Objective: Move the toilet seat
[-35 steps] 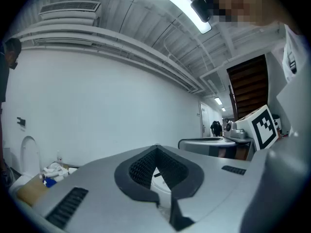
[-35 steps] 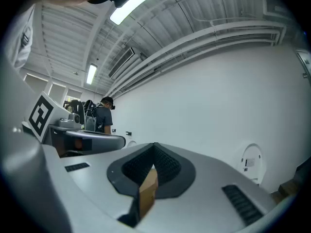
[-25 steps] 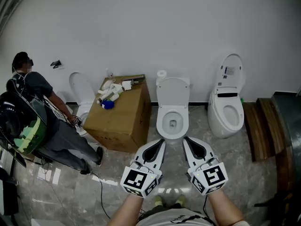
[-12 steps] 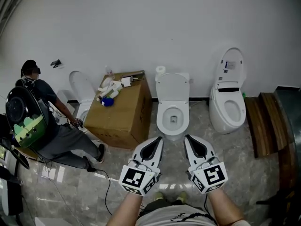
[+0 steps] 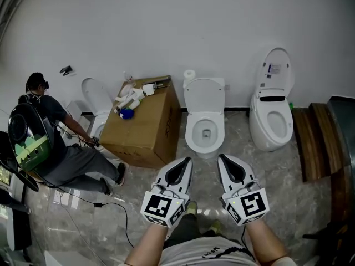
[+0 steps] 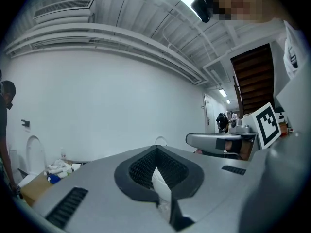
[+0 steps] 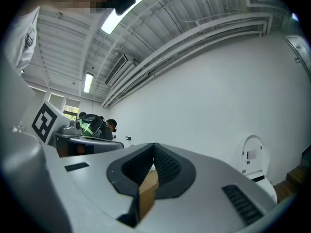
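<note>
A white wall [image 5: 166, 26] backs a marble floor [image 5: 288, 193]. A cardboard box [image 5: 145, 127] stands against the wall, with one toilet [image 5: 204, 127] just to its right, a second toilet [image 5: 272, 115] further right and a third [image 5: 94, 96] to its left. On the middle toilet the seat [image 5: 190, 133] lies down on the bowl and the lid stands up against the tank. A person [image 5: 55, 143] sits on the floor at the left, by the third toilet. The left gripper [image 5: 187, 160] and right gripper [image 5: 221, 157] are held side by side, pointing level at the middle toilet and short of it. Each has its jaws closed together with nothing between them. White fittings [image 5: 130, 101] lie on the box. A paper roll [image 5: 190, 75] sits on the middle tank.
</note>
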`<state>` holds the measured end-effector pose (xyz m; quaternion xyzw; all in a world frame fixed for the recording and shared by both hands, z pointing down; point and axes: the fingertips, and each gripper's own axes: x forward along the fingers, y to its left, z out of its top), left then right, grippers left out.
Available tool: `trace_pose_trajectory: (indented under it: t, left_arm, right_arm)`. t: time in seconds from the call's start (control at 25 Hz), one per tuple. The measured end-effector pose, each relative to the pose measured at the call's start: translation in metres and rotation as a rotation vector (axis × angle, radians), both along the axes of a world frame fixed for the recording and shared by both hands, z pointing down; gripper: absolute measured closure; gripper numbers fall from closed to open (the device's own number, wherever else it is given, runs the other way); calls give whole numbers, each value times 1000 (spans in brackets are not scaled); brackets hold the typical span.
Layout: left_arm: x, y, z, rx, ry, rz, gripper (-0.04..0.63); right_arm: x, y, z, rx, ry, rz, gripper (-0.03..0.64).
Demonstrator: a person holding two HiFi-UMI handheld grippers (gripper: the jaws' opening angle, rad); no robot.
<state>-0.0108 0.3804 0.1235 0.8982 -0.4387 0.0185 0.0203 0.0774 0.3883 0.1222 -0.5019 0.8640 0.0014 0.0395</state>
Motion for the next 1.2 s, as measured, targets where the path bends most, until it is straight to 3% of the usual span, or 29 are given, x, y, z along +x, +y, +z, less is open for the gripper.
trace_pose_trajectory:
  t: [0.4,0.6,0.88,1.2]
  left_arm:
    - [-5,-62,23,-25,3,0,588]
    - [-11,-129,43,-40,8,7,588]
    - [-22,-237,61,18,-26,62,588]
    - [-39,-335,112,-41,-39,96,588]
  right_arm:
    - [-6,-63,14,-11,27,7,603]
    - [-18,-127,30,-21,41,14,603]
    - [-33,-239,55,-46,26,60,603]
    - [-54,-333,84,-42,62,108,603]
